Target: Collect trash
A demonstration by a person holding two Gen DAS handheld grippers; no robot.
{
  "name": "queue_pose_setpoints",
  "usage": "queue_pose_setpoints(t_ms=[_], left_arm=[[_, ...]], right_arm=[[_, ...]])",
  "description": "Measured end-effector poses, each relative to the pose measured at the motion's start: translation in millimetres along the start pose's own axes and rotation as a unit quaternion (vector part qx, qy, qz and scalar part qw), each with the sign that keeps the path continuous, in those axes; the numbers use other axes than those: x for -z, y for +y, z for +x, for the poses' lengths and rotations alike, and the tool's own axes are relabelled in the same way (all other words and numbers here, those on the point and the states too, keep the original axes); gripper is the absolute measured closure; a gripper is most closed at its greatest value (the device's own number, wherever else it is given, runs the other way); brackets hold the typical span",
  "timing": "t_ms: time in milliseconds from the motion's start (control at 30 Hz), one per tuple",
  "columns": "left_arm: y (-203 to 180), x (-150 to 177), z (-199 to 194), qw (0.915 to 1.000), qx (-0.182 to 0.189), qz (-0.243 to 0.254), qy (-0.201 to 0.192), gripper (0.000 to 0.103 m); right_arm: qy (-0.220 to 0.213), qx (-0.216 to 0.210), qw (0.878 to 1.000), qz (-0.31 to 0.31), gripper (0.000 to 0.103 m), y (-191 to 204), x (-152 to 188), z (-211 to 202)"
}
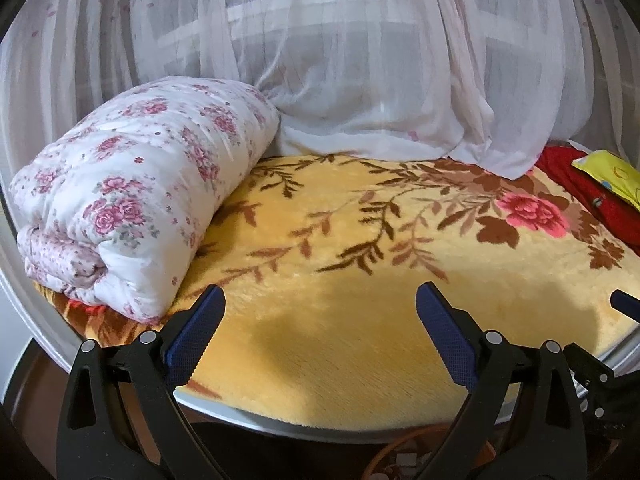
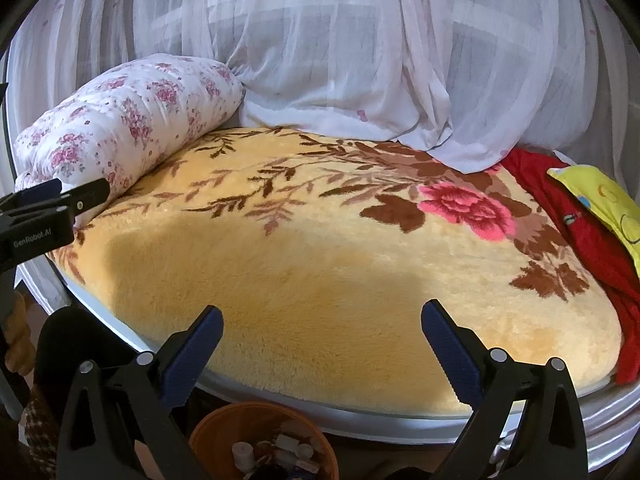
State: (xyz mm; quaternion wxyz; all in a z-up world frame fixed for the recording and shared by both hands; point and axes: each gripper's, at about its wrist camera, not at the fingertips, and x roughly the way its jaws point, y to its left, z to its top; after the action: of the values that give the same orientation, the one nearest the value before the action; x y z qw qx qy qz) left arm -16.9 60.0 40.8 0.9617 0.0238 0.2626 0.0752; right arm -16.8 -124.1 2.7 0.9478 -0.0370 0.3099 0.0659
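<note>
Left wrist view: looks forward between its own spread fingers (image 1: 208, 320) from just off the near edge of the bed, facing the sheer curtain (image 1: 360, 60) at the far side.
Left view nearness: close to the folded floral quilt (image 1: 132, 184) at the left edge.
Right wrist view: same heading, set further right and slightly higher, over the orange trash bin (image 2: 224, 424) below the near edge.
Shared: yellow floral blanket (image 1: 340, 344), quilt, curtain, red cloth (image 2: 588, 240) and yellow pillow (image 2: 604, 204) at the right edge.
Cross-sight: the left gripper (image 2: 52, 208) shows at the right view's left edge.
</note>
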Motion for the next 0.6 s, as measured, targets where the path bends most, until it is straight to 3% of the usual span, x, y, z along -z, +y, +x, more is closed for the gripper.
queue_pose_setpoints(t_ms=[600], left_arm=[[2,-4,9,1.0,-0.001,0.004,0.003,0.009]], right_arm=[[-0.053,0.026,0.998,-0.005,0.005,-7,-42,7]])
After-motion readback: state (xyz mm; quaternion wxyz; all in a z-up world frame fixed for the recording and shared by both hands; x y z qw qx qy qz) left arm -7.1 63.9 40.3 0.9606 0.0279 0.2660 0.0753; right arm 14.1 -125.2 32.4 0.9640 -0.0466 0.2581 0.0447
